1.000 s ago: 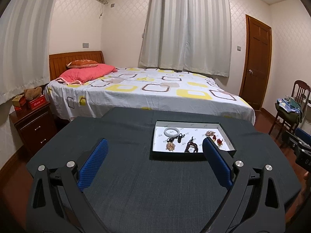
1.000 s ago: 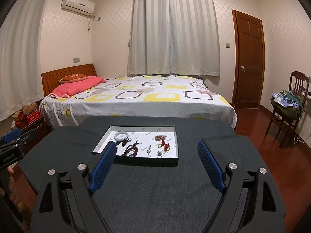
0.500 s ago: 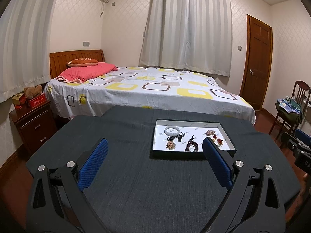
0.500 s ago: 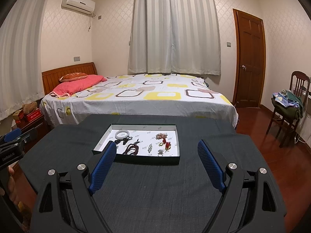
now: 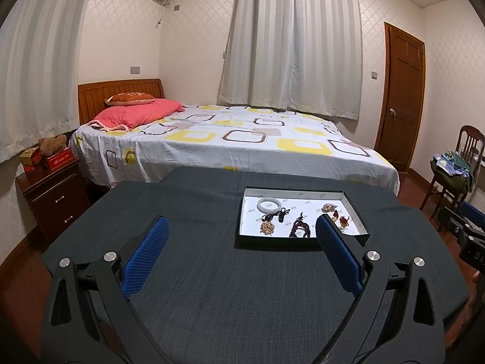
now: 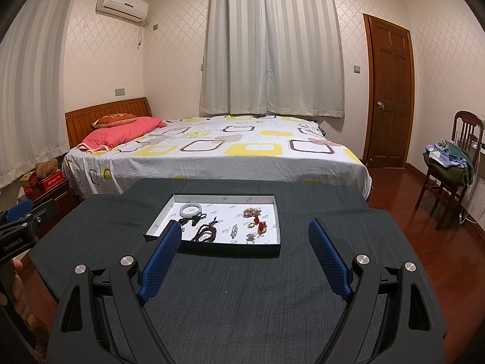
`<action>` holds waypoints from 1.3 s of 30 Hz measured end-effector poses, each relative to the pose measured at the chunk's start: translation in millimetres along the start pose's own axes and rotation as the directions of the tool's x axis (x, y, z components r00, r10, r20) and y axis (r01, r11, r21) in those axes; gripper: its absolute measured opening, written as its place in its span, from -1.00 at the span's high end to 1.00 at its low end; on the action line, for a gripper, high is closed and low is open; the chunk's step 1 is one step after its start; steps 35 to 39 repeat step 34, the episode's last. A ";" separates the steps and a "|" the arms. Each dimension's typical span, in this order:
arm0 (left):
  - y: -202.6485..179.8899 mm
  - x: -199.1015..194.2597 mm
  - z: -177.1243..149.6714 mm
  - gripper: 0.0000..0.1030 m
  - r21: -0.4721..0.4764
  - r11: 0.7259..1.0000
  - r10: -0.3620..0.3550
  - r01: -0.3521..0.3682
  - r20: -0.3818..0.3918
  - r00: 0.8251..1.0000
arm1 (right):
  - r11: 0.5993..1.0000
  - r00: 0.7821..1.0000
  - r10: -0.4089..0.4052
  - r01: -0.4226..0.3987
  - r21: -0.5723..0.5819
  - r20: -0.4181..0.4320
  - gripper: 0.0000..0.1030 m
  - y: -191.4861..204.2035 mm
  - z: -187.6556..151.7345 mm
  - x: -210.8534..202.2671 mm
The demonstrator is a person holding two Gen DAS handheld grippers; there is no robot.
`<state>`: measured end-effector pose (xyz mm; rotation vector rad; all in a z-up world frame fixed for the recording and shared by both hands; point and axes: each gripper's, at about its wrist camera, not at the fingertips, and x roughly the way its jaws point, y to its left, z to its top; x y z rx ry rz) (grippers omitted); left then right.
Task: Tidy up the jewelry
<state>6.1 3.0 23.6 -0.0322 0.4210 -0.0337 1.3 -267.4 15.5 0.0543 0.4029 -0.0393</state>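
A shallow dark tray [image 5: 306,190] [image 6: 212,248] with a white floor lies on the dark cloth table [image 5: 212,288] [image 6: 242,297]. In it lie a white bangle [image 5: 267,204] [image 6: 190,210], a dark bead bracelet [image 5: 300,229] [image 6: 206,233], a black corded pendant [image 5: 282,212] [image 6: 194,219], red charms [image 5: 341,217] [image 6: 260,224] and other small pieces. My left gripper [image 5: 241,233] is open and empty, short of the tray and left of it. My right gripper [image 6: 244,236] is open and empty, with the tray's near wall between its fingers.
A bed [image 6: 218,151] stands beyond the table's far edge. A nightstand [image 5: 51,194] is at the left. A chair with clothes [image 6: 448,163] and a door [image 6: 388,97] are at the right. The other gripper shows at the edge of each view.
Both views have tilted slightly, so the tray and room sit a little lower in frame. Both grippers stay open and empty.
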 end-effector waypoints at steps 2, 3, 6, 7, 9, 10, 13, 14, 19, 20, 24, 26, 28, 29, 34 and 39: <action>0.1 -0.2 0.7 -0.85 0.003 1.000 0.000 0.000 0.003 1.000 | 1.000 1.000 0.000 0.000 -0.001 0.000 -0.60 0.3 0.0 0.0; 0.5 -0.3 0.7 -0.85 0.004 1.000 0.001 -0.001 0.006 1.000 | 1.000 1.000 0.000 0.000 -0.001 -0.001 -0.60 1.1 -0.5 0.3; -0.9 -0.4 0.8 -0.85 0.007 1.000 -0.003 0.003 0.003 1.000 | 1.000 1.000 0.001 -0.001 0.000 -0.001 -0.60 0.9 -0.4 0.2; -1.1 0.0 0.9 -0.85 0.009 1.000 -0.003 0.003 0.001 1.000 | 1.000 1.000 0.001 -0.001 -0.001 -0.001 -0.60 0.9 -0.3 0.3; -2.3 -0.4 1.3 -0.85 0.016 1.000 0.001 -0.001 0.002 1.000 | 1.000 1.000 0.001 -0.001 -0.002 -0.002 -0.60 1.1 -1.1 0.4; -4.2 -1.0 0.9 -0.85 0.021 1.000 0.006 -0.006 0.004 1.000 | 1.000 1.000 0.001 -0.001 -0.002 -0.002 -0.60 1.2 -1.8 0.5; -5.8 -1.8 2.1 -0.85 0.030 0.999 0.014 -0.014 0.016 1.000 | 1.000 1.000 0.001 -0.001 -0.002 -0.003 -0.60 1.3 -2.1 0.4; -5.3 -2.0 2.3 -0.85 0.028 1.000 0.012 -0.012 0.019 1.000 | 1.000 1.000 0.001 -0.001 -0.001 -0.003 -0.60 1.2 -1.8 0.6; -4.2 -0.4 2.2 -0.92 0.012 1.000 -0.006 0.006 0.007 1.000 | 1.000 1.000 0.000 0.000 -0.001 -0.004 -0.60 1.5 -3.1 0.7; -4.2 -0.1 2.2 -0.92 0.012 1.000 -0.013 0.013 0.004 1.000 | 1.000 1.000 0.001 -0.001 -0.001 -0.004 -0.60 1.7 -3.3 0.6; -6.5 1.4 2.0 -0.92 0.026 1.000 -0.007 0.007 0.002 1.000 | 1.000 1.000 0.001 -0.001 -0.001 -0.005 -0.60 2.1 -4.9 1.3; -5.9 1.6 1.9 -0.92 0.018 1.000 -0.019 0.019 0.002 1.000 | 1.000 1.000 0.001 -0.001 0.000 -0.006 -0.60 2.2 -5.3 1.4; -5.7 2.9 1.7 -0.92 0.015 1.000 -0.020 0.020 -0.002 1.000 | 1.000 1.000 0.001 -0.001 0.000 -0.008 -0.60 2.2 -5.3 1.5; -5.7 3.9 1.5 -0.92 0.015 1.000 -0.019 0.019 -0.006 1.000 | 1.000 1.000 0.001 -0.001 0.001 -0.010 -0.60 2.7 -7.0 1.7; -1.8 12.5 -0.8 -0.92 0.000 1.000 -0.024 0.024 -0.032 0.999 | 1.000 1.000 0.000 0.000 0.002 -0.023 -0.60 1.1 -12.6 7.9; -1.8 12.5 -0.8 -0.92 0.000 1.000 -0.024 0.024 -0.032 0.999 | 1.000 1.000 0.000 0.000 0.002 -0.023 -0.60 1.1 -12.6 7.9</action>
